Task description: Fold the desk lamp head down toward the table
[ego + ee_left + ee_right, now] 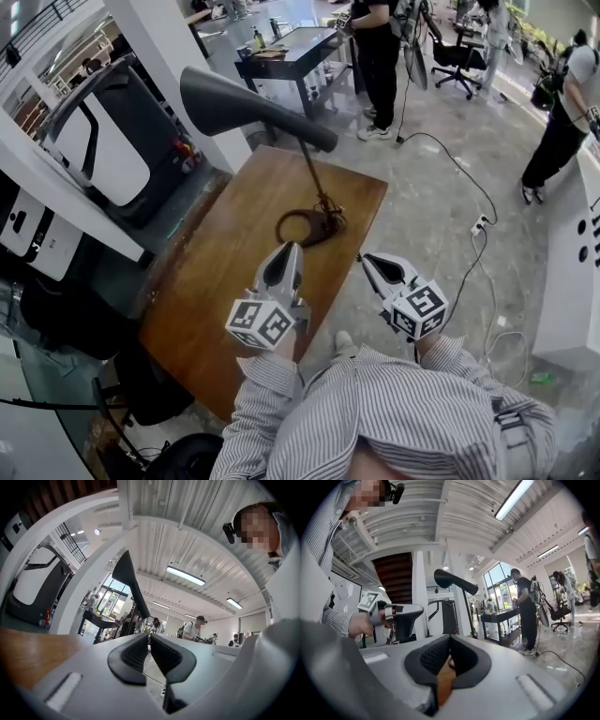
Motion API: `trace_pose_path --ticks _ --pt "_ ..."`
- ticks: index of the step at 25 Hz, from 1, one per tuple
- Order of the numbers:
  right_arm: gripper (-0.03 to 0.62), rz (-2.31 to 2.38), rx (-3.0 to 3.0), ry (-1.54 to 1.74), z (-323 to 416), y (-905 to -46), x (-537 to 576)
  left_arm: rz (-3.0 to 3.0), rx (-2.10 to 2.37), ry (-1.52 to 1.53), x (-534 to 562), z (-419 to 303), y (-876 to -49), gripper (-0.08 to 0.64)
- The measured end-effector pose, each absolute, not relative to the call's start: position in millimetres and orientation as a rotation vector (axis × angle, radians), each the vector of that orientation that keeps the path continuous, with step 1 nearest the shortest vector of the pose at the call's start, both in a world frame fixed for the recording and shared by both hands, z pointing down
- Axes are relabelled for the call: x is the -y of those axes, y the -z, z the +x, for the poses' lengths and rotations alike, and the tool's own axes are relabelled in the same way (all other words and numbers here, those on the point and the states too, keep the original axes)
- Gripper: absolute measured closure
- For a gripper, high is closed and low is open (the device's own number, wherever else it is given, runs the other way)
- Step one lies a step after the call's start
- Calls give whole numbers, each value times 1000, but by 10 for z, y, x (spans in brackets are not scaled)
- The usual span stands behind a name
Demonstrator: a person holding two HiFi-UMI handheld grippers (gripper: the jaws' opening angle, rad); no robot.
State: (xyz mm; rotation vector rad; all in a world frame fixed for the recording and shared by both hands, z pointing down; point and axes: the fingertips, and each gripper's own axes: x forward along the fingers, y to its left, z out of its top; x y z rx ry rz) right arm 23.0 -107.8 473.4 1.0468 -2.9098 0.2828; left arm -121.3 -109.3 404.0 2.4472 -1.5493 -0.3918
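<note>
Both grippers are pinched fully closed with nothing between them. My left gripper [290, 251] hangs over the wooden table [216, 281], its tips just short of the lamp's ring-shaped base [302, 226]. My right gripper [368, 262] sits off the table's right edge, over the floor. The lamp head [251, 106] is up high on its thin stem [312, 176], well above both grippers and reaching out to the left of the base (in the left gripper view it rises as a dark wedge [130, 584] beyond the jaws), so I judge the fold not yet started.

What worries me is the base. It looks small and light for such a long head, and it stands near the table's right edge. If I press the head down with shut jaws and nothing steadies the base, I expect the lamp to tip or skate toward that edge rather than bend at its joint. A closed tip could also slide off the head's smooth shell.
</note>
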Motion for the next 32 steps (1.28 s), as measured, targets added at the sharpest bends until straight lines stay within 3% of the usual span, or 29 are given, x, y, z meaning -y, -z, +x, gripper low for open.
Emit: trace_pose_path --ticks 10,17,21,32 --pt "589 1127 2828 -128 -240 -4627 2029 2620 1648 400 1871 -1963 -3193 554" --pt "546 1040 2838 -39 -555 -4512 2394 2675 1751 420 2138 -2310 -2627 551" --pt "523 987 2838 -2 -693 -4490 2553 2718 1819 418 2217 -2444 -2284 459" --pt "492 971 2841 53 -907 -4473 3009 2843 1845 482 2456 -2507 -1620 433"
